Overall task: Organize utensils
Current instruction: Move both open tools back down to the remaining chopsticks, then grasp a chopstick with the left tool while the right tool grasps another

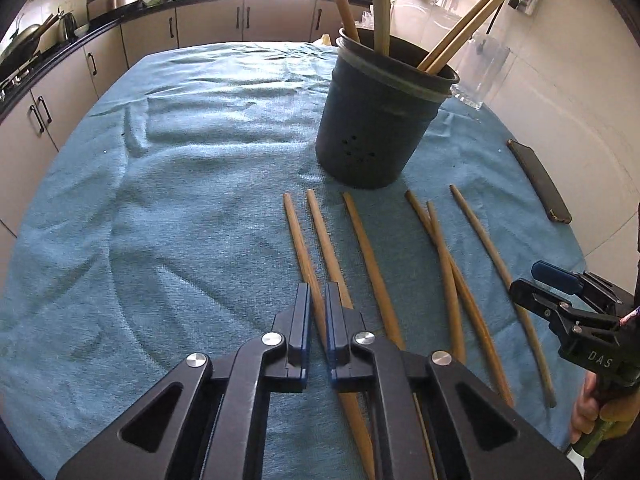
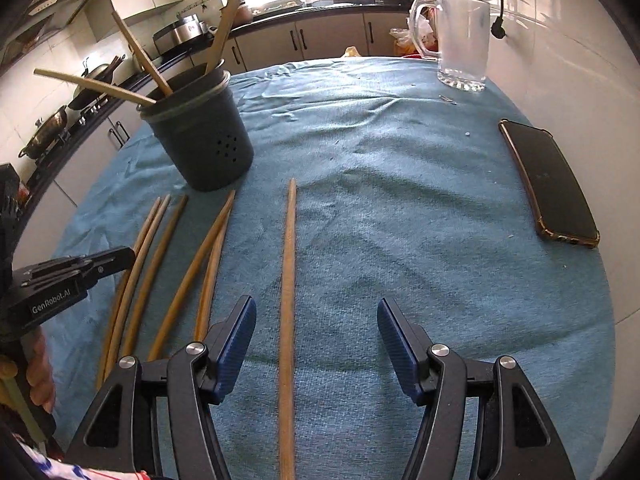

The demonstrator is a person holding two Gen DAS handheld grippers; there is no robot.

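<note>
Kitchen cabinets with dark handles and a black counter run behind a table covered with a rough blue-green towel cloth [image 2: 400,184].

On this cloth, ahead of the left gripper [image 1: 318,328] and a little to its right, stands a dark grey round plastic utensil holder [image 1: 380,120] with small holes in its wall. Several long wooden sticks lean out of it. Between the holder and the two grippers, six loose brown wooden chopsticks [image 1: 372,268] lie flat on the cloth, all pointing toward the holder. Two of them cross each other.

The left gripper has its blue pads almost together, with only a narrow slit between them. One chopstick [image 1: 304,248] passes through this slit, but I cannot tell if the pads press it or only hover above it. On the side of this gripper, in the right wrist view, the white writing "GenRobot.AI" can be read.

The right gripper [image 2: 316,340] has its jaws spread wide. A single chopstick [image 2: 289,280] lies on the cloth between the two blue pads, touching neither. On its black body, in the left wrist view, the letters "DAS" are visible.

Ahead and to the right of the right gripper lies a black phone in a brownish case [image 2: 550,184], face up. Further ahead stands a clear glass jug with a handle [image 2: 460,44].
</note>
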